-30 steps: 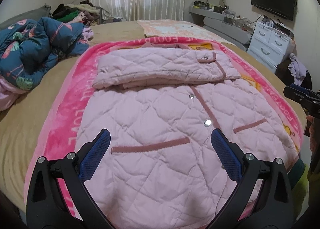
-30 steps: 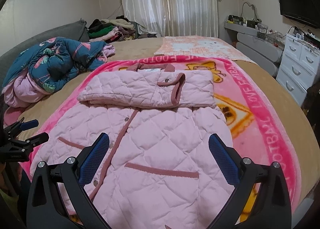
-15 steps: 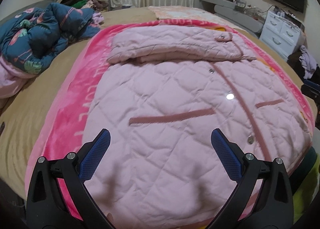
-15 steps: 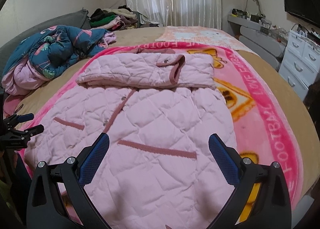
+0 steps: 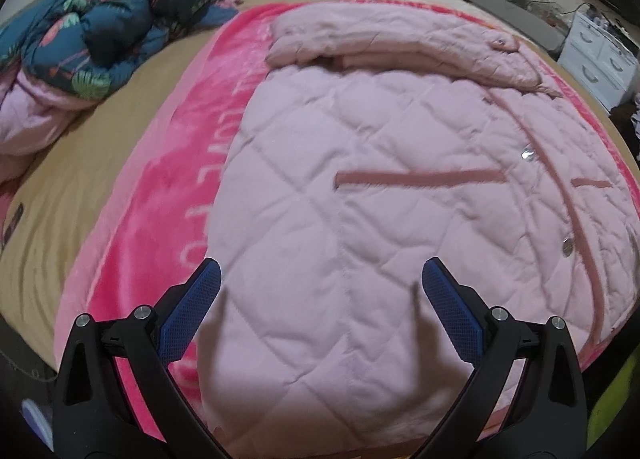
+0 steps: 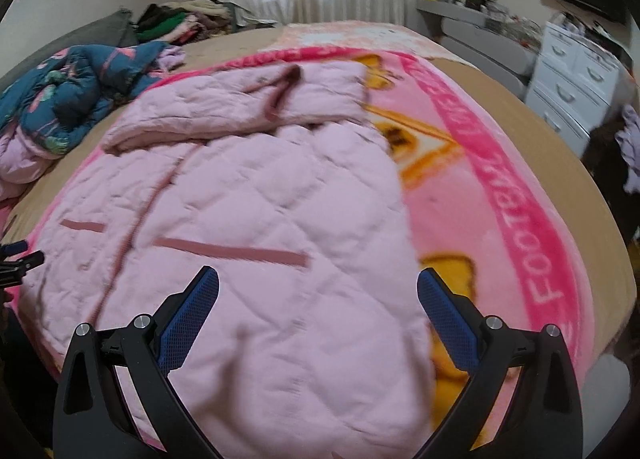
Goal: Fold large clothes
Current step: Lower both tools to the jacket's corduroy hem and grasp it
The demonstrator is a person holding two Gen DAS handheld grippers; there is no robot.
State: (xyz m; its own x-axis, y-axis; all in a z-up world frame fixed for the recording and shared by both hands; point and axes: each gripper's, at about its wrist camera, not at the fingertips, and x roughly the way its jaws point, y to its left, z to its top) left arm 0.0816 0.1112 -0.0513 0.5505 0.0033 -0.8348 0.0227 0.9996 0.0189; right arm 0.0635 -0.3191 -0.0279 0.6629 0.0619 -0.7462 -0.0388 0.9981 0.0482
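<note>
Both claws are spread wide with nothing between the blue pads, so neither one has a grip on anything. The left gripper (image 5: 320, 291) sits at the bottom of its frame, hanging just over the near hem of the pink quilted coat (image 5: 400, 179), and you can see its two finger shadows lying right on the fabric, so I'd guess it's pretty close to the cloth. The right gripper (image 6: 318, 295) is in much the same spot at the bottom of its own view, over the coat's other hem corner, with the coat's side edge running just inside its right finger. From either claw the coat stretches straight away up the frame: hem nearest, pocket trim (image 5: 418, 177) across the middle, then the folded-over sleeves (image 5: 400, 39) bundled across the chest near the top. So the long axis runs dead ahead of both claws, and the hem is the near end for both, one claw per corner. Neither is clearly nearer as far as I can tell. The coat lies on a hot pink blanket (image 5: 160, 199) with white lettering, on a tan bed (image 6: 520, 107), with a crumpled blue floral comforter (image 5: 100, 31) off in the upper left. My guess is the next bit is pinching the hem and carrying it up towards the sleeves.
</note>
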